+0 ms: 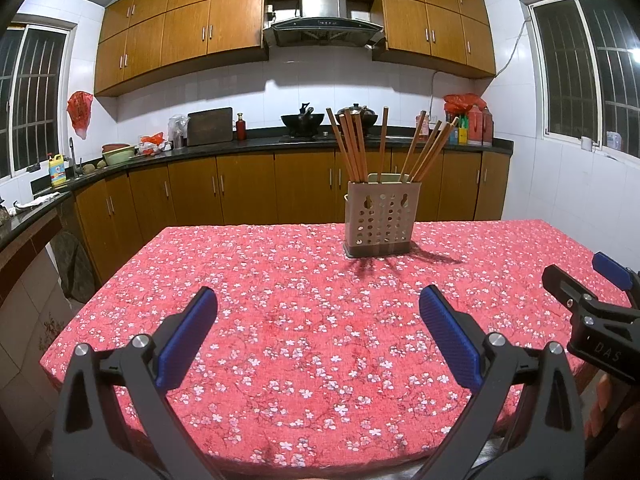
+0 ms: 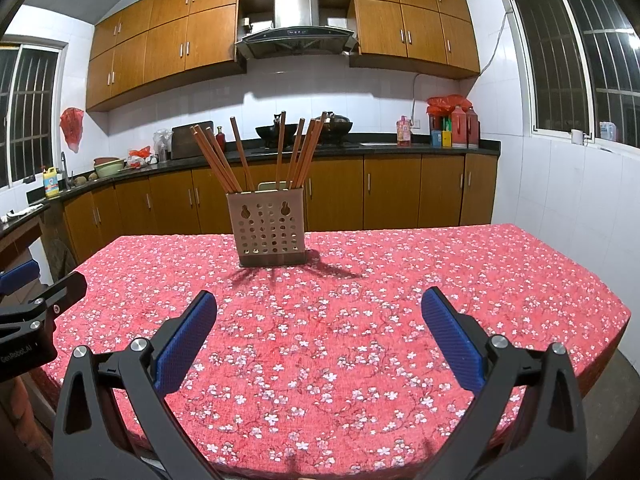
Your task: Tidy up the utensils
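A beige perforated utensil holder point(image 1: 380, 218) stands upright toward the far side of the table, with several brown wooden chopsticks point(image 1: 354, 144) fanned out of its top. It also shows in the right wrist view point(image 2: 271, 230) with the chopsticks point(image 2: 296, 152). My left gripper point(image 1: 318, 300) is open and empty, held over the near part of the table, well short of the holder. My right gripper point(image 2: 319, 302) is open and empty too, at a similar distance. The right gripper's side shows at the left wrist view's right edge point(image 1: 592, 300).
The table carries a red floral cloth point(image 1: 280, 340), seen also in the right wrist view point(image 2: 440, 300). Behind it runs a dark kitchen counter point(image 1: 248, 146) with woks, bottles and bowls. Wooden cabinets and barred windows line the walls.
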Demonstrator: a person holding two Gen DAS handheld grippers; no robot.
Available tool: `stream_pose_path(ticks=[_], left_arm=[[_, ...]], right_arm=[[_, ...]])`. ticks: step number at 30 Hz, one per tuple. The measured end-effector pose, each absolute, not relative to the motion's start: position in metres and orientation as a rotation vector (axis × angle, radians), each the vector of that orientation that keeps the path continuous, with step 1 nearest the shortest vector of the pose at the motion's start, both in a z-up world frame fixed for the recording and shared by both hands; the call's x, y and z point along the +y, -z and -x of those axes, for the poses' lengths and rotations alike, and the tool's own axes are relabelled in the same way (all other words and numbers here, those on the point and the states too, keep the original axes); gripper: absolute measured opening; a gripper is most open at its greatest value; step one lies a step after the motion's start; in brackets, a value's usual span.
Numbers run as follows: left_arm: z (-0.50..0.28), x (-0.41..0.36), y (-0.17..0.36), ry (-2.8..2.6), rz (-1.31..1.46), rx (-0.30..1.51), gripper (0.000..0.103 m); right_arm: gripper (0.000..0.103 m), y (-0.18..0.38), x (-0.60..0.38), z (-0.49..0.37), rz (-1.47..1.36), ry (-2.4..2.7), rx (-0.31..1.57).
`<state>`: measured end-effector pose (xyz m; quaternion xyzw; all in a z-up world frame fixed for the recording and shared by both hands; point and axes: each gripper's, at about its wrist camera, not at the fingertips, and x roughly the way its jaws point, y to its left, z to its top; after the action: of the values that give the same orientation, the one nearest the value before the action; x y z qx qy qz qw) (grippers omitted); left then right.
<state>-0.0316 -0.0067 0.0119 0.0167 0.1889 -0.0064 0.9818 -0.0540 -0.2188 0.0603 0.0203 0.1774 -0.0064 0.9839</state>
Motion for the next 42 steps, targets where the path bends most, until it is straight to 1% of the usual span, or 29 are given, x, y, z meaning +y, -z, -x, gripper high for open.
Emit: stream_pose_path(ticks=[42], left_arm=[[0.030, -0.004, -0.002, 0.017, -0.033, 0.400, 0.099]], right_arm=[[0.101, -0.055, -0.218, 0.052, -0.053, 0.012, 0.370]])
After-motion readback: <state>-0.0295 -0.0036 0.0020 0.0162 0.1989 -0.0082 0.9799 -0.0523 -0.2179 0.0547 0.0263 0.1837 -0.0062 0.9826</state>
